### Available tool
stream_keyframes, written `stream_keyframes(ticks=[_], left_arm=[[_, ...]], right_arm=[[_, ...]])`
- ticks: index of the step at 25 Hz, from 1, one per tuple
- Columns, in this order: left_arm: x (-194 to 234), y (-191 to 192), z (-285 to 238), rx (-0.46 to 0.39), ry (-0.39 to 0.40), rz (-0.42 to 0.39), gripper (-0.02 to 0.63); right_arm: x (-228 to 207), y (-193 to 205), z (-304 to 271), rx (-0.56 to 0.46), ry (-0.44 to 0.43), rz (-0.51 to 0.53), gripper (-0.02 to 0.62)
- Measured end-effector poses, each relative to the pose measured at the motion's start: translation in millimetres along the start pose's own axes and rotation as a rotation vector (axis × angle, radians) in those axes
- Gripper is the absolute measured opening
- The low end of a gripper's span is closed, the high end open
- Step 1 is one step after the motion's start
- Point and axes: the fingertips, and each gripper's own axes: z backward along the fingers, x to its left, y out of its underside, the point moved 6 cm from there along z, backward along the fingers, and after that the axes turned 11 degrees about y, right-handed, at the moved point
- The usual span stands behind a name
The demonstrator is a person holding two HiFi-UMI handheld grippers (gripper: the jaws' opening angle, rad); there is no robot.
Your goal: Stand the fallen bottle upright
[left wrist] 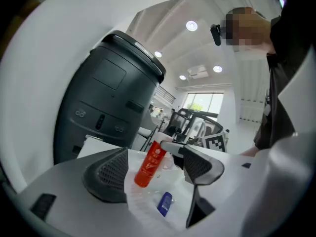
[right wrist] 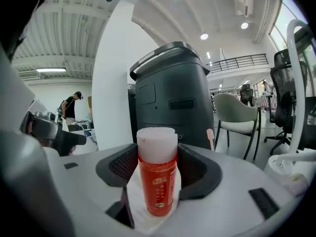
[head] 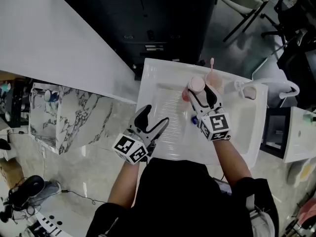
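A red bottle (head: pixel 186 96) with a white cap stands between the jaws of my right gripper (head: pixel 202 91) over the white basin (head: pixel 163 80). In the right gripper view the bottle (right wrist: pixel 157 184) fills the gap of the right gripper (right wrist: pixel 157 164), both pads against its sides. From the left gripper view the bottle (left wrist: pixel 149 164) leans, its base down on the basin floor. My left gripper (head: pixel 154 120) hovers open and empty over the basin's near left part, a short way from the bottle.
A small blue item (head: pixel 194 118) lies in the basin beside the right gripper. A pink toothbrush (head: pixel 211 66) and a white faucet (head: pixel 276 85) are at the basin's far edge. A big dark machine (head: pixel 158 23) stands behind; a white counter (head: pixel 54 48) runs left.
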Motion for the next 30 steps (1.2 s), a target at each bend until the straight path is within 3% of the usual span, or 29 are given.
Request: stream_keyframes(ticks=[3, 4, 6, 7, 9, 18, 26, 30], left_arm=[[32, -23, -56, -0.132, 0.199, 0.076, 0.368], [41, -32, -76, -0.133, 0.267, 0.086, 0.374], [53, -40, -97, -0.012, 0.331, 0.006, 0.374], [57, -39, -100, 0.046, 0.340, -0.030, 0.374], [61, -33, -102, 0.084, 0.351, -0.020, 0.373], [57, -27, -112, 0.072, 0.429, 0.064, 0.371], [61, -17, -107, 0.074, 0.432, 0.120, 0.371], [66, -17, -113, 0.100, 0.456, 0.104, 0.371]], right_arm=[[11, 17, -10, -0.008, -0.019, 0.036, 0.258], [17, 19, -11, -0.016, -0.026, 0.051, 0.258], [28, 19, -13, -0.020, -0.025, 0.065, 0.256], [31, 19, -12, -0.020, -0.022, 0.070, 0.255], [31, 20, -10, -0.015, -0.015, 0.067, 0.255], [12, 23, -14, -0.020, -0.001, -0.021, 0.255], [12, 23, -21, -0.026, 0.015, -0.030, 0.256], [13, 23, -26, -0.022, 0.026, -0.030, 0.259]])
